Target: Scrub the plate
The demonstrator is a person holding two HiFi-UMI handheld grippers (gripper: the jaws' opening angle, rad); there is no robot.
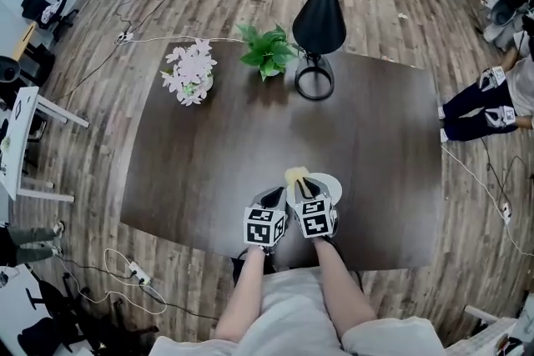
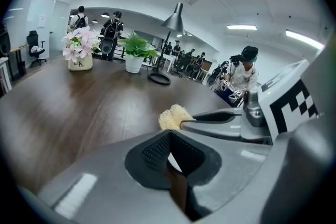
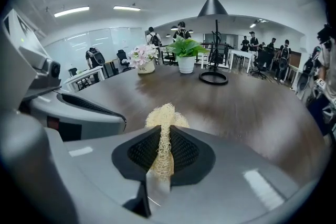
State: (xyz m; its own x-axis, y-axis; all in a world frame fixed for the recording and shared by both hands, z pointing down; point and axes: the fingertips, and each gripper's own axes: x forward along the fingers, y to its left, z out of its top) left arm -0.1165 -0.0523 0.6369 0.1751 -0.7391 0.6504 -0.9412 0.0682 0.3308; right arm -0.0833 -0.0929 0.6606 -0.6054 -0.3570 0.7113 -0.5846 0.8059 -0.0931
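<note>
- The plate point(image 1: 332, 182) lies flat on the dark worktop point(image 1: 209, 154), near the edge closest to you. Your right gripper point(image 1: 299, 184) hangs over its left part, so only the right part shows from the head view.
- Your two grippers sit side by side and almost touching, both over the plate's near-left side.
- Your right gripper's fingers point(image 3: 186, 152) are closed on a pale yellow fibrous scrubber point(image 3: 163, 119). Its strands run down between the pads and a tuft bulges out past the tips.
- From the head view the scrubber's tuft sits at the plate's left rim. You cannot tell whether it presses on the plate.
- Your left gripper point(image 1: 273, 196) has its fingers point(image 2: 152, 152) drawn almost together. A thin white edge shows between the pads, which looks like the plate's rim point(image 2: 174, 162), so it appears pinched there.
- In the left gripper view the scrubber sits just beyond your left fingertips, to their right.
</note>
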